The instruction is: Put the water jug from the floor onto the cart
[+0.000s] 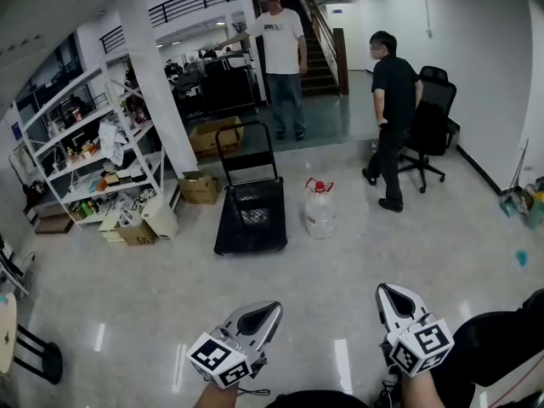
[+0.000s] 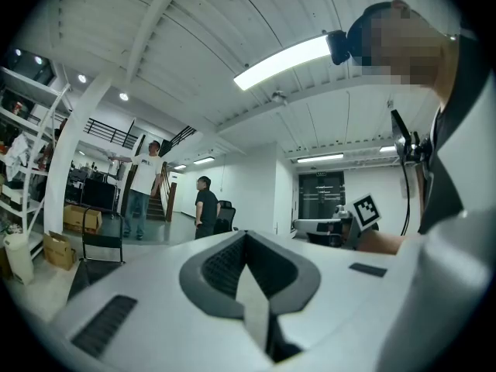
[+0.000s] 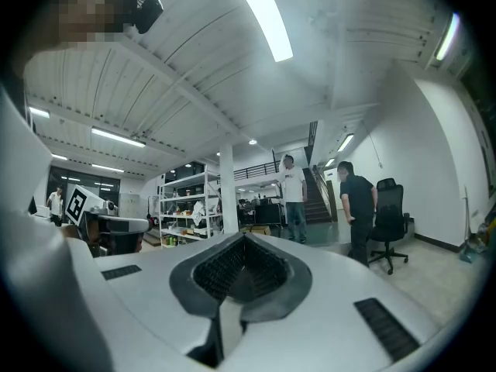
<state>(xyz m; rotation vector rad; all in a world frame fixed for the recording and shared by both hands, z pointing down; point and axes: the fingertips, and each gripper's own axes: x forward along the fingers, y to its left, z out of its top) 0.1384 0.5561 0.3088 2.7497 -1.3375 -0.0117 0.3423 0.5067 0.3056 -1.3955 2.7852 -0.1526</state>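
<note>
Ahead, water jug (image 1: 320, 208) well beyond right tool (image 1: 394, 299).

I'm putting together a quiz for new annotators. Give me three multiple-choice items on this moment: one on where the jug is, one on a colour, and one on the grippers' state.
1. Where does the water jug stand?
A. on the cart's deck
B. on the floor, right of the cart in the head view
C. on a shelf

2. What colour is the jug's top?
A. red
B. green
C. yellow

3. How are the left gripper and the right gripper?
A. both shut, empty
B. both open
C. right one shut on the jug

Key:
1 B: the jug sits on the tiles beside the cart.
2 A: its top shows red.
3 A: each gripper view shows its jaws together with nothing between them.
</note>
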